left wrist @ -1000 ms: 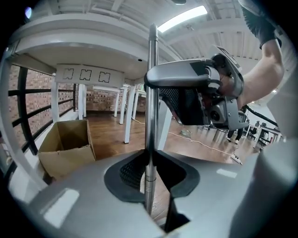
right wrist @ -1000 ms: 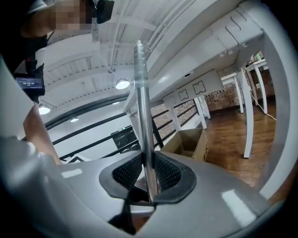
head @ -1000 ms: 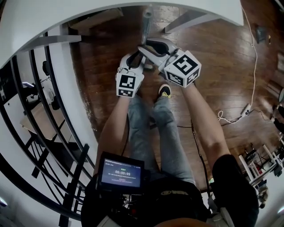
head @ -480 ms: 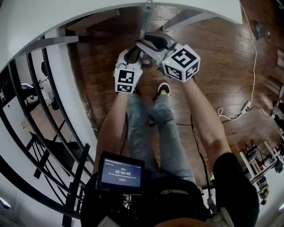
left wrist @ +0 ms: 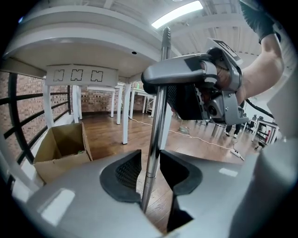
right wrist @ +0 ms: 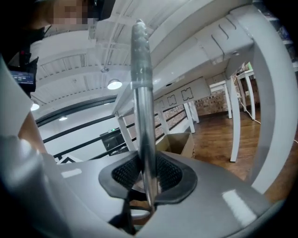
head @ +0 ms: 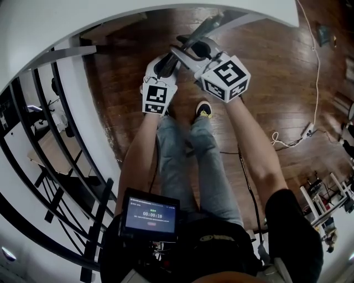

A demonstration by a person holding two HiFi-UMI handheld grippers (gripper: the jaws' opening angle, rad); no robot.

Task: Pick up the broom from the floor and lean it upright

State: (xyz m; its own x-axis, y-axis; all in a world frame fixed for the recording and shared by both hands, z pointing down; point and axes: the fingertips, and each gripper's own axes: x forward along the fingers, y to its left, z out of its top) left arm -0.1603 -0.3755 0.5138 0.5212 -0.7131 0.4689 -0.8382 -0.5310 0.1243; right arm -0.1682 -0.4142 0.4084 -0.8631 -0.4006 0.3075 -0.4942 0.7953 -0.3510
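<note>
The broom's metal handle (head: 209,24) stands up from the wooden floor and tilts toward the white table's edge (head: 110,16); the broom head is hidden. My left gripper (head: 166,65) is around the handle (left wrist: 156,116) low down. Its jaws are opening, and a gap shows between the left pad and the pole. My right gripper (head: 187,48) sits just above it on the same handle (right wrist: 142,107). Its jaws are opening too, but both pads (right wrist: 125,173) still lie against the pole. In the left gripper view, the right gripper (left wrist: 195,76) crosses the handle higher up.
A black stair railing (head: 61,166) curves along the left. An open cardboard box (left wrist: 63,148) sits under the white table beside its legs (left wrist: 125,116). A white cable (head: 287,143) trails over the floor at the right. The person's shoe (head: 204,112) is just below the grippers.
The handle's top has tipped from nearly straight up toward the upper right, against the table edge. Both grippers have crept a little toward the table.
</note>
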